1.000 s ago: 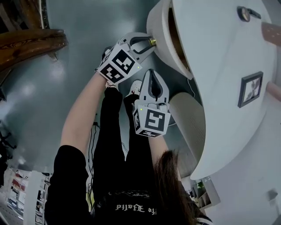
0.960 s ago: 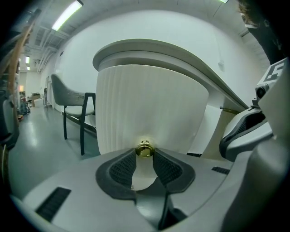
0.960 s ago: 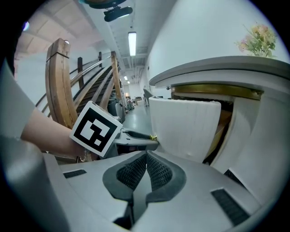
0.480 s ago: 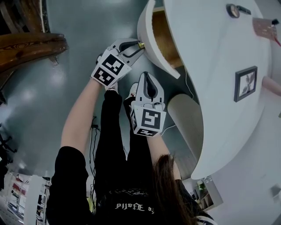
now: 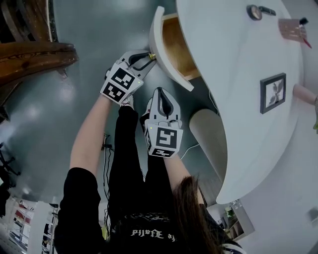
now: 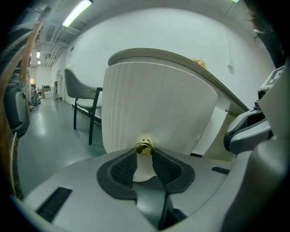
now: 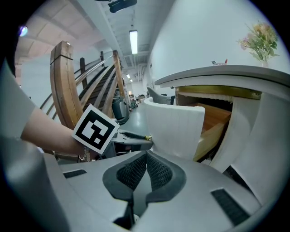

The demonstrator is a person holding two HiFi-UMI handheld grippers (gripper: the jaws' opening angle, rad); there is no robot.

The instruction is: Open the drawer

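The drawer (image 5: 163,52) has a curved, ribbed white front and stands pulled out from under the white tabletop (image 5: 238,109), so its wooden inside (image 5: 178,47) shows. A small brass knob (image 5: 152,55) sits on the front. My left gripper (image 5: 148,57) is shut on that knob, with its pads pinching the knob (image 6: 144,147) from both sides in the left gripper view. My right gripper (image 5: 160,92) hangs just below the drawer front, shut and empty, and touches nothing. The right gripper view shows the drawer front (image 7: 174,127) ahead of its closed fingertips (image 7: 140,163).
A framed picture (image 5: 273,93) and a small round object (image 5: 253,11) lie on the tabletop. A wooden stair rail (image 5: 35,52) runs at the left. A dark chair (image 6: 84,97) stands beyond the drawer, and flowers (image 7: 259,34) rise above the tabletop. The person's black-clad legs stand below both grippers.
The drawer has slid further out, showing more of its wooden inside. My left gripper moved left with the knob still pinched. The right gripper barely shifted.
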